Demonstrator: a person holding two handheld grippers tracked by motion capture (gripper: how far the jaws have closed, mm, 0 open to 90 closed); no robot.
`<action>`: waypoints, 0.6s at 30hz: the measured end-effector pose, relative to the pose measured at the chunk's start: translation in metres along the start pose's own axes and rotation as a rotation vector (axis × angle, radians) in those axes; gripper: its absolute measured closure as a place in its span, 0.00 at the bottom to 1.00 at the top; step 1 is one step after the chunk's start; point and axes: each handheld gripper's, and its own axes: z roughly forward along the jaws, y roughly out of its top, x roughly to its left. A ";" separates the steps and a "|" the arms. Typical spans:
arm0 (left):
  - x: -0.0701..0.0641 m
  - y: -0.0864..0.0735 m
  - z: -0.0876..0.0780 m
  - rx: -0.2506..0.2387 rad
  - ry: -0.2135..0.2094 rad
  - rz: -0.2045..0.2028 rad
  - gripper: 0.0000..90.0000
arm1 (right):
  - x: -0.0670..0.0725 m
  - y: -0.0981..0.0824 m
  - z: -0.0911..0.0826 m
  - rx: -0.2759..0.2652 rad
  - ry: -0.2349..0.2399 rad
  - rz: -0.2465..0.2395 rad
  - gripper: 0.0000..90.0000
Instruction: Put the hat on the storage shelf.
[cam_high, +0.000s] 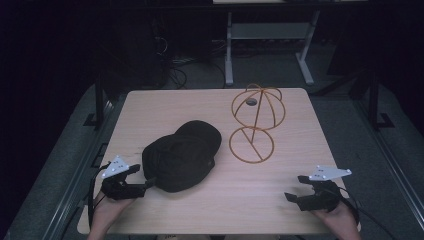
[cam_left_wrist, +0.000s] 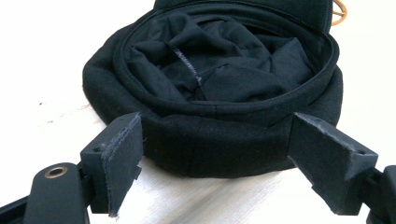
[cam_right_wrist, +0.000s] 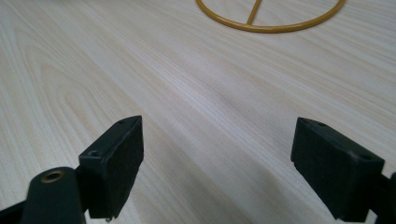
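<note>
A: Left hand-held gripper (cam_high: 147, 184) spread wide, jaws either side of the black fabric cap's (cam_high: 181, 155) rim, not pinching yet.
B: Cap's upside down on the pale wooden desk (cam_high: 210, 205)?
A: Yes, near the yellow wire hat stand (cam_high: 255, 125). Right hand-held gripper (cam_high: 295, 187) spread too, idle over bare wood.

No readable text anywhere from where I'm working. My black cap (cam_high: 181, 155) shows no logo or lettering, and its lining in the left gripper view carries no legible tag. The wire hat stand (cam_high: 255, 122) and the wooden table (cam_high: 210, 210) bear no labels, numbers or signs.
</note>
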 end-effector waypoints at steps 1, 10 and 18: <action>-0.001 0.001 0.000 -0.009 0.002 -0.004 0.20 | 0.000 0.000 0.000 -0.003 0.001 -0.002 0.18; 0.001 -0.001 -0.001 -0.010 -0.004 -0.006 0.19 | 0.006 0.009 0.001 -0.011 0.018 -0.021 0.18; 0.001 -0.002 -0.004 -0.011 -0.002 0.001 0.19 | 0.021 0.036 0.002 -0.003 0.044 -0.075 0.17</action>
